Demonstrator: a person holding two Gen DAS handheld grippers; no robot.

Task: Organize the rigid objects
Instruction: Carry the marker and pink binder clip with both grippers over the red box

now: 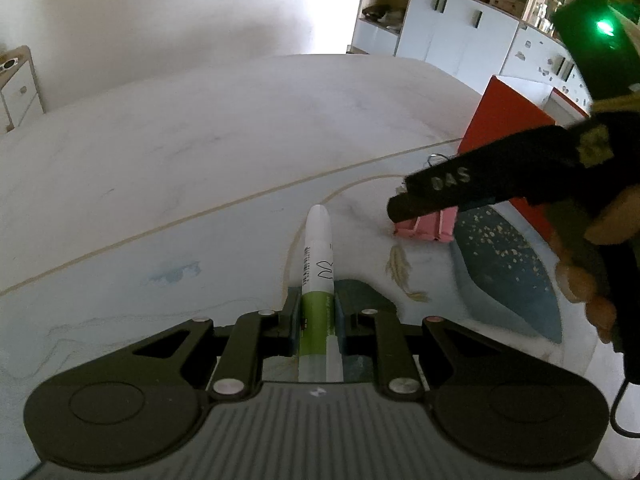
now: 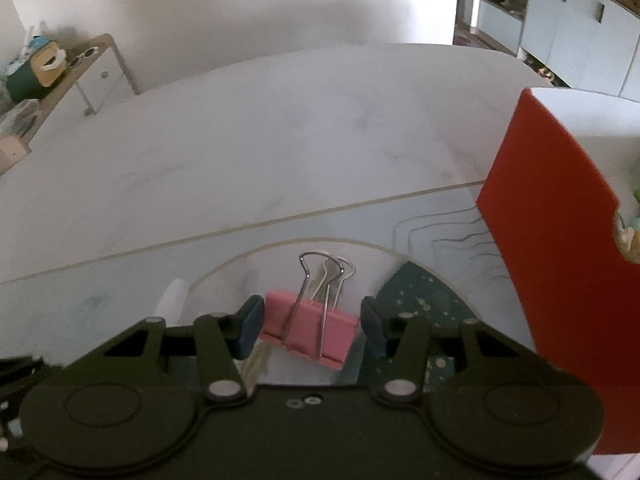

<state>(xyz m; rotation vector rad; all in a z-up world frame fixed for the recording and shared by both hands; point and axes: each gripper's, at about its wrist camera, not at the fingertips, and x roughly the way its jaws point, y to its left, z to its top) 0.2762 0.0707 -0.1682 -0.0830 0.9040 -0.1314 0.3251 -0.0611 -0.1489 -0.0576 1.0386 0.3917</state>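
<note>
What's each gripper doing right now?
Left gripper: closed on the marker.
Right gripper: open, its pads either side of the pink binder clip, not pressing it.

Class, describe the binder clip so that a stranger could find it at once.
Start at the tall red box. Just left of its base, on the patterned mat, lies the pink binder clip. Its silver wire handles set it apart from the white-and-green marker.

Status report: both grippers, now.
Left gripper shut on marker. Right gripper jaws open, straddling pink binder clip without touching. Red box close right.
</note>
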